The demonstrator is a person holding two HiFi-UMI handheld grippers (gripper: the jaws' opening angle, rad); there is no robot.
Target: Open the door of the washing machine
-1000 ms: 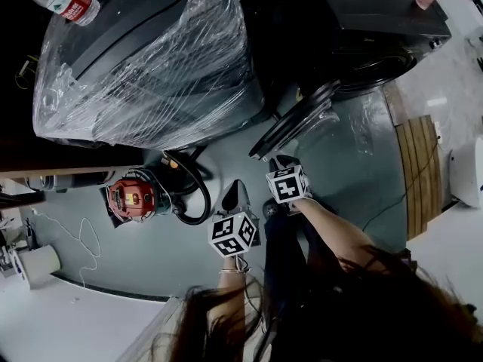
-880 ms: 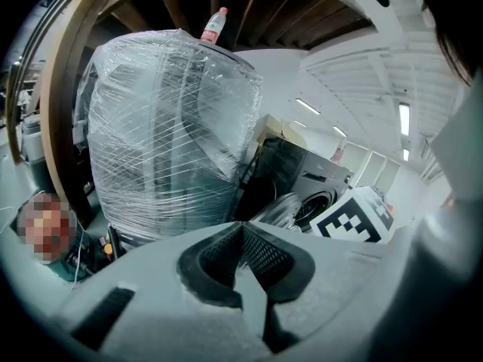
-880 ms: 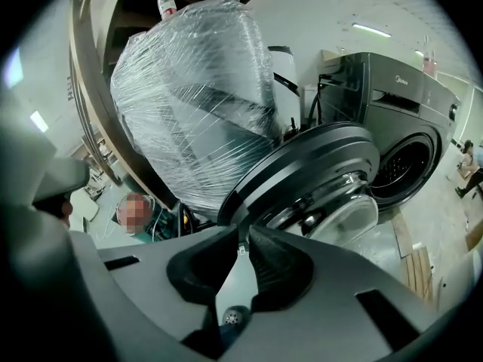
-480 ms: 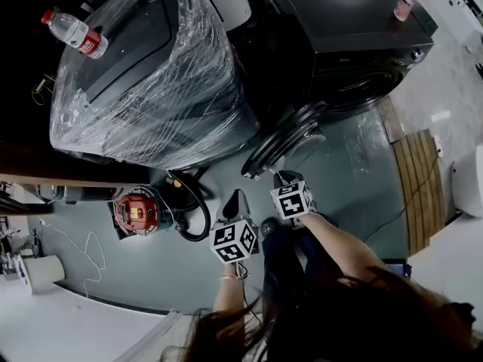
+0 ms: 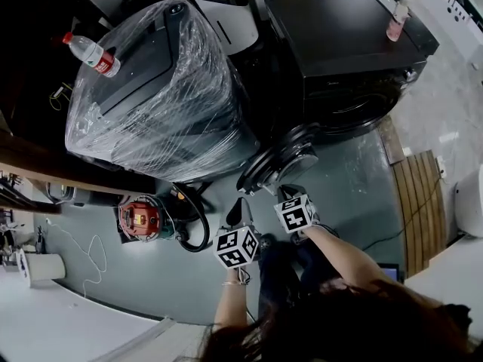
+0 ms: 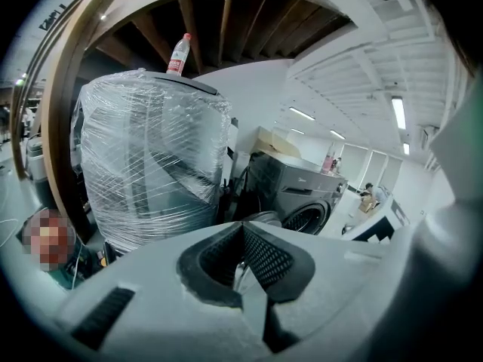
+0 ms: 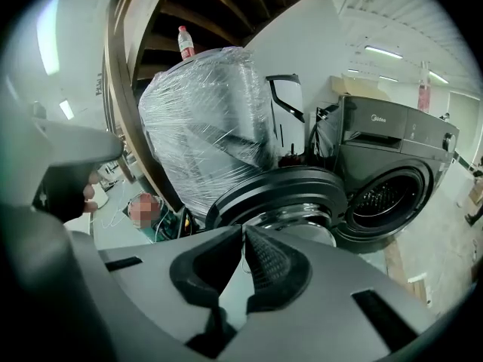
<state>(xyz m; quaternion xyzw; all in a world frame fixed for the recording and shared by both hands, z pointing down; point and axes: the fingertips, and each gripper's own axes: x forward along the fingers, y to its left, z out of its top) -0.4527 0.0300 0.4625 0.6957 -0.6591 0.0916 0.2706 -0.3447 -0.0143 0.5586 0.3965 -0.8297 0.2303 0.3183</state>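
Washing machine (image 5: 347, 66): dark front-loader standing on the floor, to the right of a unit wrapped in clear film (image 5: 166, 96). Its round door (image 5: 281, 161) stands open, swung out from the front toward the wrapped unit. In the right gripper view the drum opening (image 7: 385, 198) is fully exposed beside it.

Your left tool (image 6: 241, 232): jaws together at the tips, nothing between the pads. It points toward the wrapped unit and the machine and touches neither.

Your right tool (image 7: 244, 232): jaws have just been closing and now meet at the tips, with nothing between them. The open door lies just beyond the tips, and no contact with it is visible. In the head view this tool sits just below the door's lower edge, with your left tool beside it and slightly nearer to you.

Other items noted: a clear bottle with a red cap (image 5: 90, 53) lies on top of the wrapped unit. A pink bottle (image 5: 396, 21) stands on the machine's top. A red device with a black hose (image 5: 142, 221) rests on the floor below the wrapped unit.
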